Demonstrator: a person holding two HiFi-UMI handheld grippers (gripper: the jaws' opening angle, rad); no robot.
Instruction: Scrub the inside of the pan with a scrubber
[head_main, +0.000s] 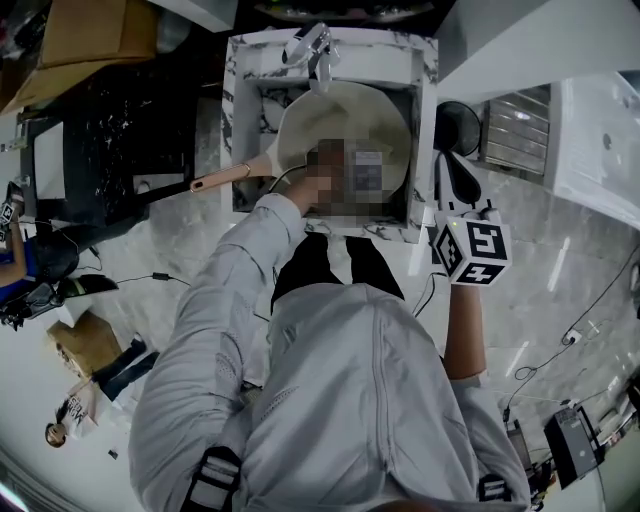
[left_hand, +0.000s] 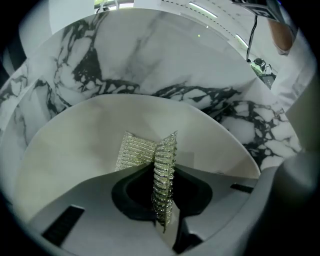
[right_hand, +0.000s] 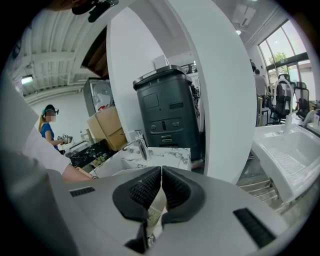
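The cream-coloured round pan (head_main: 345, 120) lies in the white, black-veined marble sink (head_main: 400, 45), its pale pinkish handle (head_main: 225, 178) sticking out over the sink's left edge.

The left claw (left_hand: 161, 192) is clamped on a silvery-gold metallic mesh scrubber (left_hand: 162, 170). The scrubber is pinched edge-on between the dark pads, and a folded flap of it fans out to the left past the tips. Just beyond it rises the pan's smooth cream inner wall (left_hand: 75, 150), with the marble wall of the sink behind. The scrubber's free end looks to be against or very near the pan's surface, though I cannot tell whether it actually touches. Gripping the mesh near its middle leaves enough of it proud of the claw to rub the pan without the pads scraping the coating. In the head view the grey-sleeved left arm (head_main: 250, 260) reaches forward into the pan, and the claw itself cannot be made out there.

The right claw (right_hand: 161, 185) has its ribbed jaws pressed together with nothing held between them. Its marker cube (head_main: 472, 250) hangs to the right of the sink, well apart from the pan. It points across the room past the chrome tap (right_hand: 141, 147) towards a dark grey bin (right_hand: 167, 110). I judge it is parked out of the way, since the sink walls already brace the pan. Scrubbing appears to be under way or about to begin.
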